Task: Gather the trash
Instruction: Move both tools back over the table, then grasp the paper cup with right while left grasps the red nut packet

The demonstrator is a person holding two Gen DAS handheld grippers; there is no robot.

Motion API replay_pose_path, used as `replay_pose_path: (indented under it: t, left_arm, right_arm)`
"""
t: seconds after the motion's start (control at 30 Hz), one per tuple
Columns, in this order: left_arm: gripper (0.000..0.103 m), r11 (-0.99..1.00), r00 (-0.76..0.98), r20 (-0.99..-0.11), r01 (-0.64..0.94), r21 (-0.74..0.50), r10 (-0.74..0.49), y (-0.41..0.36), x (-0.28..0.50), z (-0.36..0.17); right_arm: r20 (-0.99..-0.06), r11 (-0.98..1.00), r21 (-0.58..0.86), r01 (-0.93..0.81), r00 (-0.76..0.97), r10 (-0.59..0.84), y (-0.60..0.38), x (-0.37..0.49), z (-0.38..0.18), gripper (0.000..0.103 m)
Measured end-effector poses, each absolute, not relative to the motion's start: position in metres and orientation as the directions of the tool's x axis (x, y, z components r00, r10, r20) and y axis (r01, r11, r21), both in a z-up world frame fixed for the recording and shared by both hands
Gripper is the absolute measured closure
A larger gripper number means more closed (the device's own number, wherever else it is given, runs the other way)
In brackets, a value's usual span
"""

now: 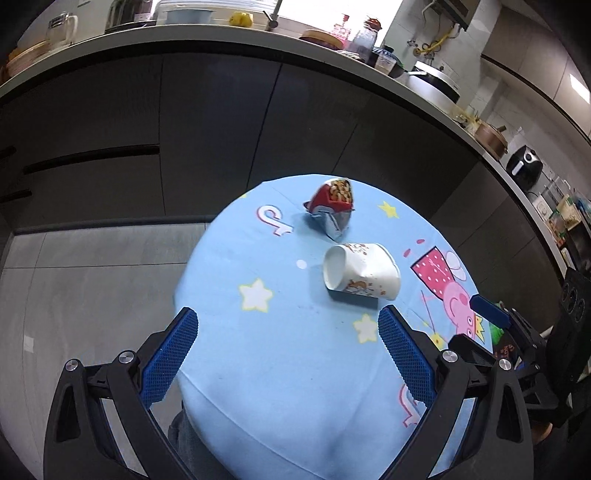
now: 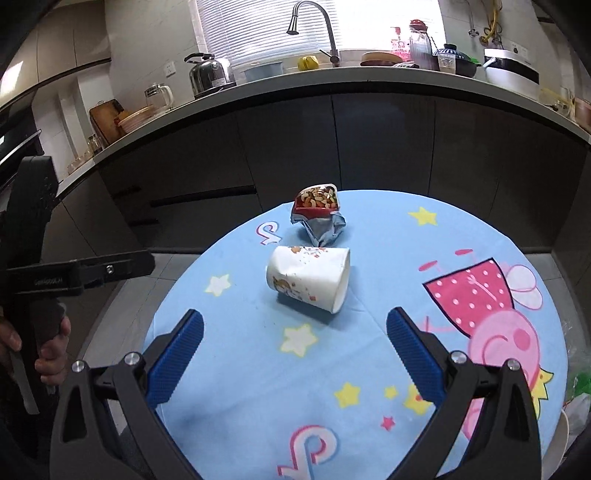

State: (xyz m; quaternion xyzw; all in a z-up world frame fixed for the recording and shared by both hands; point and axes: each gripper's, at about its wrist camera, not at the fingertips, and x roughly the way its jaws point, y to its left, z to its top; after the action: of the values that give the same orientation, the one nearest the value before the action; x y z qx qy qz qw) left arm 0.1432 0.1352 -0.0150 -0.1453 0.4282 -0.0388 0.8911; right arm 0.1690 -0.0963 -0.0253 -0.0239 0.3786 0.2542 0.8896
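Observation:
A dented white paper cup (image 1: 361, 272) lies on its side on the round table with a blue cartoon cloth (image 1: 280, 369). It also shows in the right wrist view (image 2: 308, 281). Behind it sits a crumpled red and silver nut snack wrapper (image 1: 331, 207), also in the right wrist view (image 2: 318, 218). My left gripper (image 1: 288, 326) is open and empty, above the cloth just short of the cup. My right gripper (image 2: 294, 328) is open and empty, just short of the cup. The right gripper's body (image 1: 491, 332) shows at the table's right edge.
A dark kitchen counter (image 2: 332, 79) with a kettle (image 2: 208, 74), a faucet (image 2: 317, 29) and pots curves behind the table (image 2: 258, 369). Grey floor (image 1: 92, 277) lies to the left. The left gripper's handle in a hand (image 2: 40, 295) is at the left. Green and white items (image 2: 578, 391) sit at the table's right edge.

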Motion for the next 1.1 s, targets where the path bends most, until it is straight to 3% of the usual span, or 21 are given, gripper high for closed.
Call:
replay_pose_path:
  t: [0.43,0.5,0.53,0.57,0.6,0.8,1.1]
  left_arm:
    - [0.009,0.946,0.621,-0.762,-0.100,-0.309,-0.183,0.175,0.162,-0.029]
    - [0.009,0.946,0.622,-0.761,-0.095,-0.310,-0.187,0.174,0.167,-0.029]
    - [0.009,0.947,0.622,-0.760,-0.091,-0.309,-0.189,0.173,0.170,-0.029]
    - [0.009,0.948,0.622,-0.759,-0.084,-0.308,-0.192,0.172,0.174,-0.029]
    - [0.009,0.949,0.623,-0.757,-0.074,-0.308,-0.197,0.169,0.179,-0.030]
    - [0.009,0.949,0.621,-0.739,0.027,-0.314,-0.262,0.141,0.220,-0.033]
    - [0.009,0.966,0.592,-0.763,0.148,-0.214,-0.260,0.069,0.307,-0.055]
  right_arm:
    - [-0.791,0.969,0.074,-0.235,0.579,0.201,-0.037,0.244,-0.087,0.004]
    - [-0.797,0.971,0.064,-0.230,0.574,0.189,-0.036,0.249,-0.094,0.004]
    - [-0.803,0.972,0.065,-0.224,0.567,0.185,-0.039,0.250,-0.097,0.009]
    - [-0.803,0.972,0.084,-0.219,0.562,0.196,-0.043,0.250,-0.098,0.024]
    - [-0.808,0.972,0.104,-0.211,0.552,0.206,-0.049,0.249,-0.099,0.025]
    - [-0.800,0.968,0.098,-0.230,0.560,0.214,-0.084,0.226,-0.093,0.026]
    - [-0.795,0.979,0.134,-0.154,0.573,0.199,-0.133,0.200,-0.086,0.025]
